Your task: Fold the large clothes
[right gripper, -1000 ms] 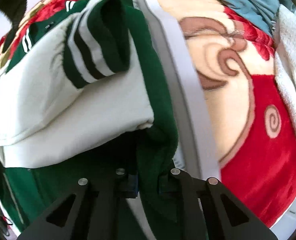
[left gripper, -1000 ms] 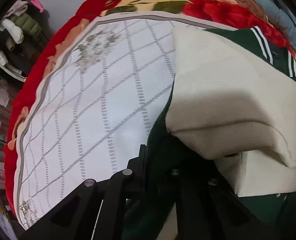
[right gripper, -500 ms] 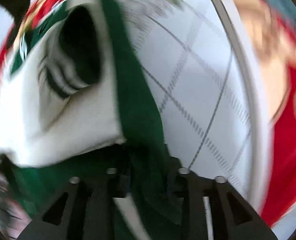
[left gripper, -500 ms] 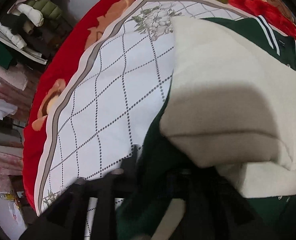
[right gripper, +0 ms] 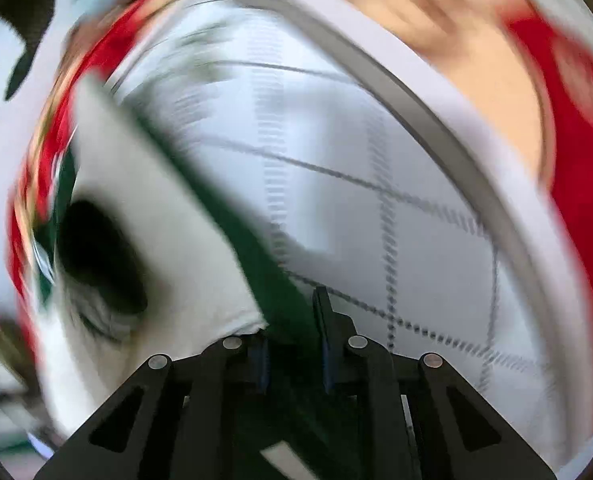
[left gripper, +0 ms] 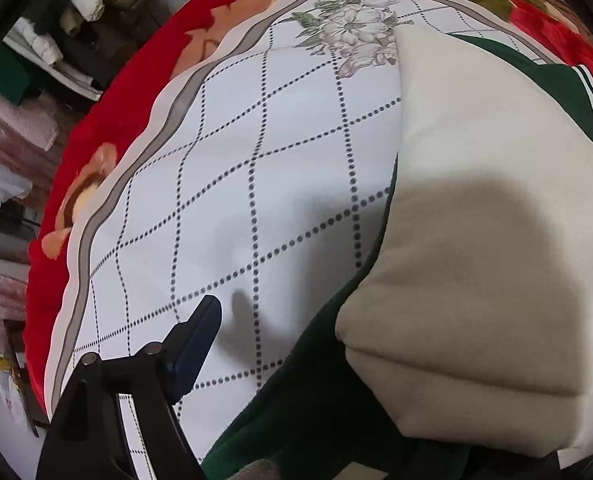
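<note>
A dark green jacket with cream sleeves (left gripper: 496,240) lies folded on a white bed sheet (left gripper: 256,200) with a dotted diamond grid. In the left wrist view only my left gripper's left finger (left gripper: 192,344) shows, spread wide and clear of the cloth; the green hem (left gripper: 316,400) lies to its right and covers the other finger. My left gripper (left gripper: 280,392) is open. In the blurred right wrist view my right gripper (right gripper: 292,344) has its jaws around the green edge of the jacket (right gripper: 280,292), with a cream sleeve and its dark cuff opening (right gripper: 96,256) to the left.
A red floral blanket (left gripper: 108,128) borders the sheet on the left and far sides. Piled clothes and shelves (left gripper: 68,8) stand beyond the bed at the upper left. The red blanket also shows at the right in the right wrist view (right gripper: 576,220).
My left gripper has opened and let go of the green hem, its left finger swinging out over the sheet. My right gripper has swung fast with the jacket edge, so its view blurs.
</note>
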A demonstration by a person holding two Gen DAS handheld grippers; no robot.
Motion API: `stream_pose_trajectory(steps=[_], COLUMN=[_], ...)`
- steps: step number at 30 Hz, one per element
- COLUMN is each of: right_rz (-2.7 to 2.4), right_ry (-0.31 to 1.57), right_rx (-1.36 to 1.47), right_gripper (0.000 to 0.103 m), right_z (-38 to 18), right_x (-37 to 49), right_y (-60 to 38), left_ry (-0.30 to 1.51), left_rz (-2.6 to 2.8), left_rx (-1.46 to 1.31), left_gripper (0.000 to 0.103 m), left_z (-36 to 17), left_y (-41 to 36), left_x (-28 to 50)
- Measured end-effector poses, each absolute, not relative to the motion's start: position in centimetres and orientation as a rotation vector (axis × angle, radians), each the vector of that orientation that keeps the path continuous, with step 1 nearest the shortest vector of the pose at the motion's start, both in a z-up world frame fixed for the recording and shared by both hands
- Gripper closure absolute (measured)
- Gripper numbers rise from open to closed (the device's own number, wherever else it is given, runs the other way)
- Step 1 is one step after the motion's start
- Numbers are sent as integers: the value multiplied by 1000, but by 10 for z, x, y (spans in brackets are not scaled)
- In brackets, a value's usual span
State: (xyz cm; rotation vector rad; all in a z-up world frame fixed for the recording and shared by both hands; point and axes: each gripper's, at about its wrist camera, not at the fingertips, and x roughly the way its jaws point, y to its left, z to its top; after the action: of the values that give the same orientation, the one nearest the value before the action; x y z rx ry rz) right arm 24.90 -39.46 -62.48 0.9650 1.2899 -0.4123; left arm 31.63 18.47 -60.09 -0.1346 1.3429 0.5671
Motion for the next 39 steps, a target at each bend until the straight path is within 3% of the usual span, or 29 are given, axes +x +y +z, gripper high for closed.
stream_pose_trajectory(steps=[4, 11, 17, 22, 25, 30, 39], right_rz=[-435, -331, -508, -476, -450, -473, -503], right_ry=[1358, 1459, 1473, 1483, 1468, 1476, 1493], right_rx=[951, 388, 578, 511, 424, 400, 418], right_gripper=[83, 81, 79, 60, 59, 59, 59], right_z=[-620, -590, -601, -575, -567, -573, -591], right_x=[254, 289, 275, 274, 268, 251, 236], right_y=[-386, -330, -328, -298, -274, -252, -267], left_ry=[1329, 1309, 1324, 1349, 1334, 1333, 1328], left_rz=[565, 537, 525, 571, 514, 581, 858], left_rx=[-112, -82, 11, -166, -343, -305, -398], left_gripper=[21, 20, 19, 19, 19, 17, 16], left_z=[-600, -602, -574, -545, -547, -586, -610], left_y=[184, 194, 184, 174, 145, 107, 194], left_x=[325, 354, 325, 280, 280, 326, 297])
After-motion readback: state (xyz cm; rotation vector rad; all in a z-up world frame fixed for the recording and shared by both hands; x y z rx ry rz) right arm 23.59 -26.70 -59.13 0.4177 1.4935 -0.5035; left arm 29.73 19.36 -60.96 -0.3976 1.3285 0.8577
